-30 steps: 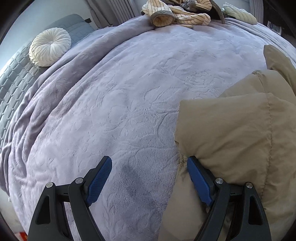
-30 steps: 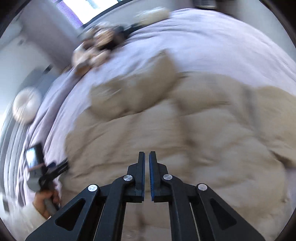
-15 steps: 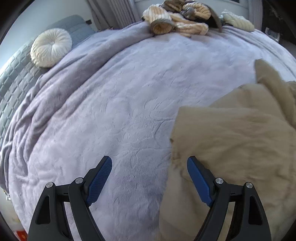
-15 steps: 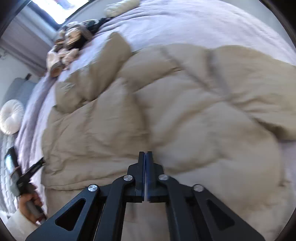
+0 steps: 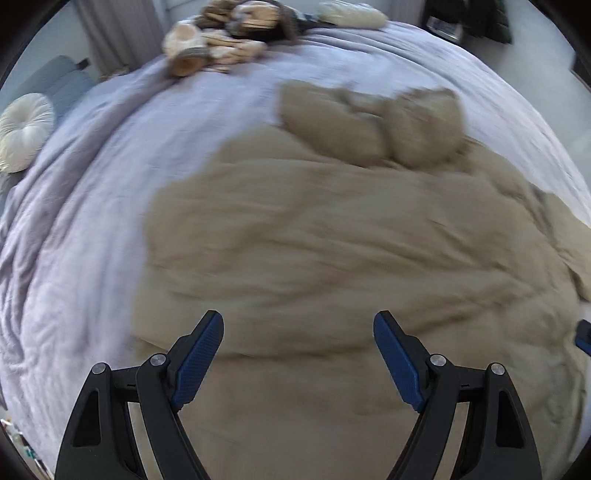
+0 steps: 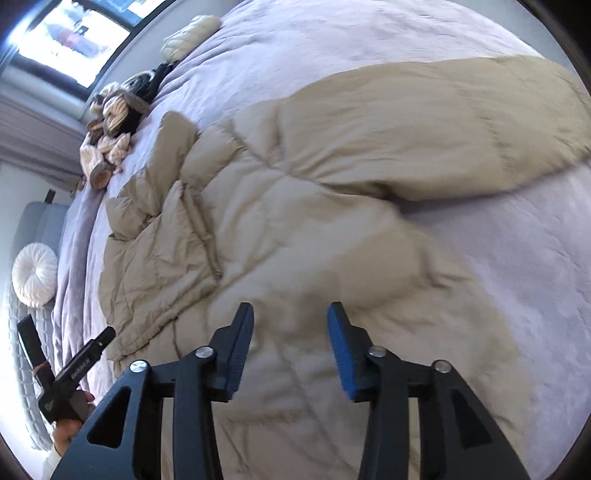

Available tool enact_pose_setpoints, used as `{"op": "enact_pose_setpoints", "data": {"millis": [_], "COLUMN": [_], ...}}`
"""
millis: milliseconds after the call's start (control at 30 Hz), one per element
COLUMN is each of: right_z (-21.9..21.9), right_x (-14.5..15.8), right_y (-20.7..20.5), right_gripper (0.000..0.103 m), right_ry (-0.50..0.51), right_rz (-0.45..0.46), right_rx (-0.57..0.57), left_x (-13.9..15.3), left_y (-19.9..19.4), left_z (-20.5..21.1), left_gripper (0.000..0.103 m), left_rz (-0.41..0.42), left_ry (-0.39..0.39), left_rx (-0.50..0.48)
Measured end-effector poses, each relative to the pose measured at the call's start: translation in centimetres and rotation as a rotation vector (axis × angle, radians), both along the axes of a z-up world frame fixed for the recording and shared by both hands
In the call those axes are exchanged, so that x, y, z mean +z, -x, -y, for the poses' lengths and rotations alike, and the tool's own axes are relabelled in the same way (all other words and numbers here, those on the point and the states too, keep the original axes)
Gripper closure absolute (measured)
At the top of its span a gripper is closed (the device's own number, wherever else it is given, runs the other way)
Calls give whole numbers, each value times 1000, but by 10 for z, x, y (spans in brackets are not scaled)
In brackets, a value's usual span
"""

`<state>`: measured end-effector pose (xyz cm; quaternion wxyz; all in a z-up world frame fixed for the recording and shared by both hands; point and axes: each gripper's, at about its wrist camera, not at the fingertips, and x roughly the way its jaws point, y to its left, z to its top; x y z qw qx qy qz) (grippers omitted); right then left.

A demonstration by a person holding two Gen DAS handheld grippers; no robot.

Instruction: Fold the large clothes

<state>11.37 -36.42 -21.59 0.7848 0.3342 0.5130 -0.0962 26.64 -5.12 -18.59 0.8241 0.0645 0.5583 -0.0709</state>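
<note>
A large tan puffer jacket lies spread on the lavender bed cover. In the right wrist view the jacket shows its front with the zipper line, and one sleeve stretches out to the right. My left gripper is open and empty, just above the jacket's near part. My right gripper is open and empty above the jacket's near hem. The left gripper also shows in the right wrist view, held in a hand at the jacket's left side.
A pile of striped and dark clothes lies at the far end of the bed, also in the right wrist view. A round white cushion rests on a grey quilted headboard at left. A window is beyond the bed.
My right gripper was shut and has opened, letting go of the jacket. My left gripper swung right, from over the bare cover to over the jacket, still open.
</note>
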Motion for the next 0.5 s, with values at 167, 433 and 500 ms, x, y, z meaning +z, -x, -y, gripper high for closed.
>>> {"op": "enact_pose_setpoints", "data": {"millis": [167,433,500], "right_z": [28,71,81], "right_x": [0,0,0], "right_y": [30,62,67], "right_gripper": [44,23,23], "right_ry": [-16,-43,-48], "right_rz": [-13,7,15], "right_rx": [-52,-127,-144], "left_x": [1,0,-2], "left_y": [17,32,35], "left_z": [43,93,105], "left_gripper": [19,0,0], "left_rz": [-19,-44,-47], "left_ry": [7,22,9], "left_rx": [-51,-108,-125]}}
